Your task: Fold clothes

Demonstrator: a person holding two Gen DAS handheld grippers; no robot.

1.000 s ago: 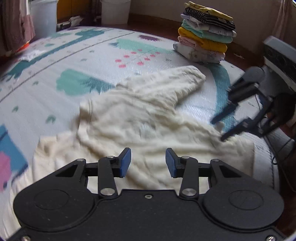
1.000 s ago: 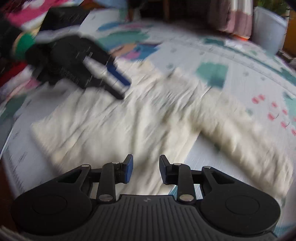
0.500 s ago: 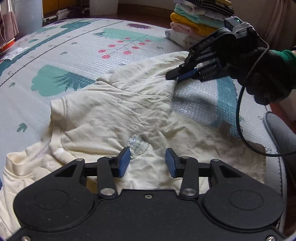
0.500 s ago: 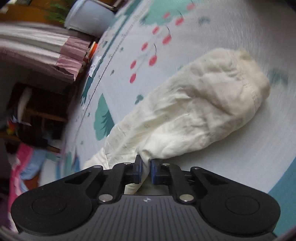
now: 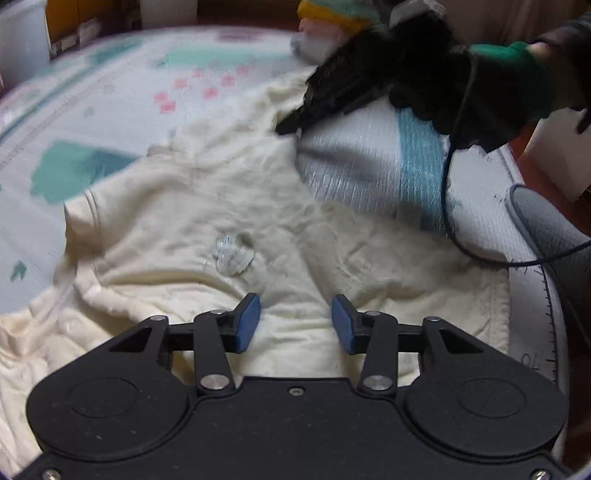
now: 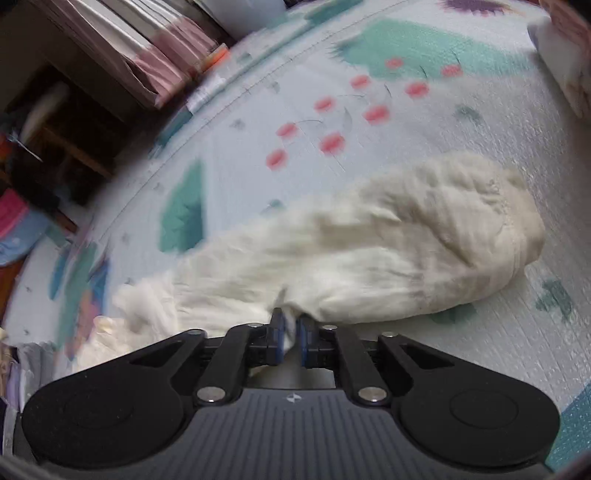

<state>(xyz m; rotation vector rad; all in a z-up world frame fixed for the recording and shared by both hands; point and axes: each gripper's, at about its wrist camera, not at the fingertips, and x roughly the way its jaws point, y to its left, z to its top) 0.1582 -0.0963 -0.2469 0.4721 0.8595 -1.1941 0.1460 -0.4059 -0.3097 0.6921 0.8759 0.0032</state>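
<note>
**Meanwhile, one cream garment, two hand-held grippers**

Only one garment is being worked: a cream garment [image 5: 229, 221] spread crumpled on the patterned play mat [image 5: 110, 110], reaching the mat's near right edge. The left hand-held gripper [image 5: 295, 323] hovers over the garment's lower part with its two blue pads spread wide, holding nothing. The right hand-held gripper [image 6: 291, 338] is pinched narrow on a fold at the base of the single sleeve [image 6: 424, 243], which stretches toward the mat's far side. One stack of folded clothes [image 5: 332, 26] sits blurred at the far edge, partly hidden behind the gloved hand [image 5: 461, 85]. One black cable [image 5: 480, 251] trails across the garment's right side.
</note>
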